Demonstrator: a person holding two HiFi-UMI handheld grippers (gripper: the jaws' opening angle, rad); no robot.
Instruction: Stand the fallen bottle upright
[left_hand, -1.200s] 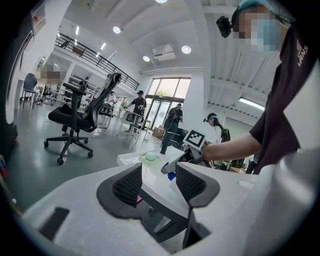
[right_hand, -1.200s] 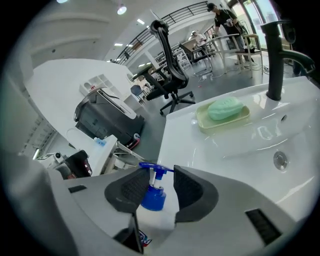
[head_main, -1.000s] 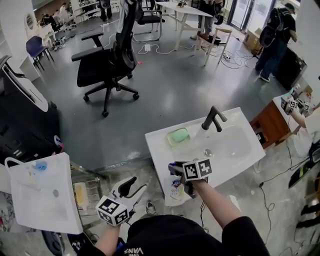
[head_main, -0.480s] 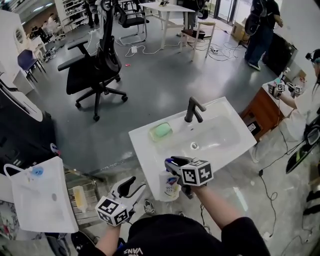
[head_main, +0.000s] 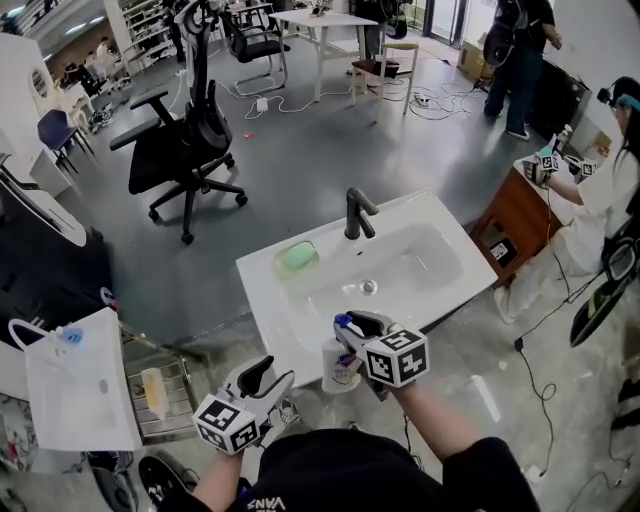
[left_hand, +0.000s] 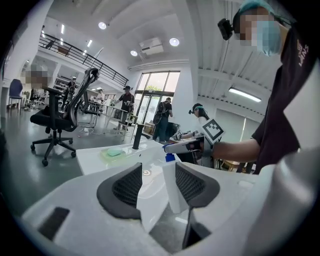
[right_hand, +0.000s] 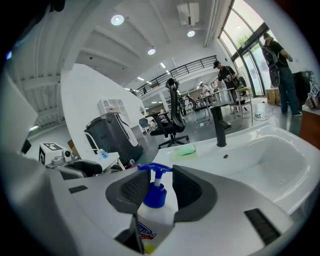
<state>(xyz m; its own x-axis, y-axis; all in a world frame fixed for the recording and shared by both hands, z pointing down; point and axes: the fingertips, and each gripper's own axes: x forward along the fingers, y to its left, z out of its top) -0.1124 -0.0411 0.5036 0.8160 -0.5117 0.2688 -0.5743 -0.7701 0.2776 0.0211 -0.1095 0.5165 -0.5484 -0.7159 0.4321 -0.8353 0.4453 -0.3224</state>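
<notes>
We grip the white plastic pump bottle with blue nozzle (head_main: 338, 368) upright in the clamped right gripper (head_main: 348, 328) at the near rim of the white ceramic sink (head_main: 265, 285); we judge set-down and release remain.

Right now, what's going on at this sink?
A person's right claw grips a white pump bottle with a blue head, its jaws having just closed further on it, and holds it roughly upright at the near edge of the white sink. The left claw hangs open and empty nearby.
</notes>
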